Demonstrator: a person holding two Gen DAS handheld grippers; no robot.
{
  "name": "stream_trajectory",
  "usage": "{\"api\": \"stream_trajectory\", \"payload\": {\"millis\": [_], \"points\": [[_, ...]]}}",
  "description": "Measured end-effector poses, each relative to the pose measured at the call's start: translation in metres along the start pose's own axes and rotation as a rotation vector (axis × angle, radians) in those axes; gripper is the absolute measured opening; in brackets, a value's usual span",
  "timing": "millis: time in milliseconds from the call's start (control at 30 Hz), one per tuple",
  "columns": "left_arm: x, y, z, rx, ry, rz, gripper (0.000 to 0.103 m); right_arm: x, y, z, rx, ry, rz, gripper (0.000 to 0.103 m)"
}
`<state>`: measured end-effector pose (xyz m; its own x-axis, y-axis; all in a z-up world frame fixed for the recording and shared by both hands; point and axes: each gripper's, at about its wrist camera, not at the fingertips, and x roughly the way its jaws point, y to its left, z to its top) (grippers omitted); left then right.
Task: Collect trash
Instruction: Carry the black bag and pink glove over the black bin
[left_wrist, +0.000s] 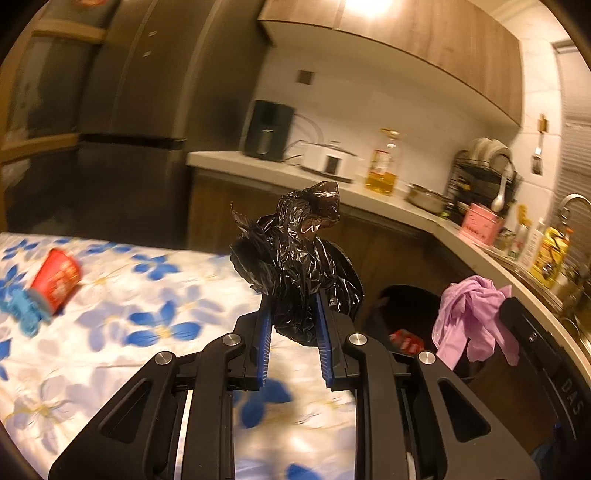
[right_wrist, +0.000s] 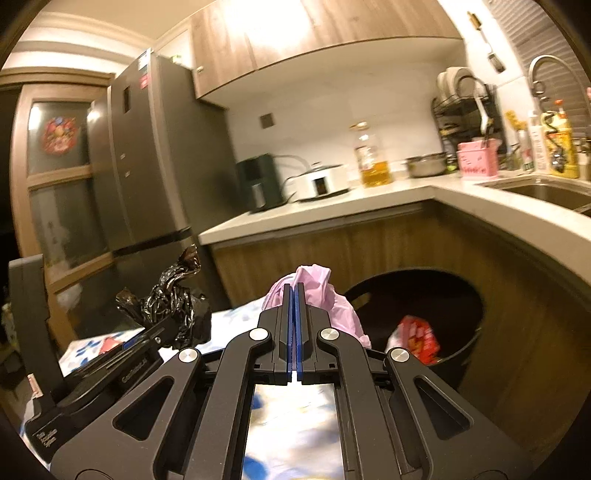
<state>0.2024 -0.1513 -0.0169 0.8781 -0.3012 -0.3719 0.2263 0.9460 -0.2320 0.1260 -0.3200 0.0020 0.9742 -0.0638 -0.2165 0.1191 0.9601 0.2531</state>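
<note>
Where the wood-fronted cabinets bend round the corner, a pale, smooth stone worktop (right_wrist: 436, 195) runs along them, carrying a white cooker, a bottle of amber oil and a wire dish rack. Below it lies a table draped in a glossy floral cloth (left_wrist: 110, 332), white with blue petals. On that cloth rests a red paper cup (left_wrist: 57, 282), tipped on its side, touching a fuzzy blue rag (left_wrist: 24, 312). Beside the table stands a round black bin (right_wrist: 424, 321), its mouth open, with a crumpled red wrapper (right_wrist: 417, 338) inside.

Between the ribbed blue pads of the left tongs (left_wrist: 293, 317), set narrow, sits a crumpled black plastic bag (left_wrist: 295, 254), shiny and creased, its twisted neck sticking upward. It is held in the air above the edge of the table.

Pressed nearly together, the right tongs (right_wrist: 294, 295) pinch a thin pink plastic bag (right_wrist: 332, 299), soft and wrinkled, which bunches out past the tips and hangs to the right, near the rim of the bin.
</note>
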Motion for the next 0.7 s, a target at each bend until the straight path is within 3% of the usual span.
{"api": "stream_trajectory", "payload": {"millis": [333,700], "points": [[0.029,-0.072,0.007,0.08,0.0,-0.122,0.022,-0.002,-0.058,0.028,0.025,-0.07,-0.116,0.001],[0.057,-0.114,0.009,0.115,0.01,-0.199,0.022,0.012,-0.086,0.042,0.021,-0.08,-0.149,0.001]]}}
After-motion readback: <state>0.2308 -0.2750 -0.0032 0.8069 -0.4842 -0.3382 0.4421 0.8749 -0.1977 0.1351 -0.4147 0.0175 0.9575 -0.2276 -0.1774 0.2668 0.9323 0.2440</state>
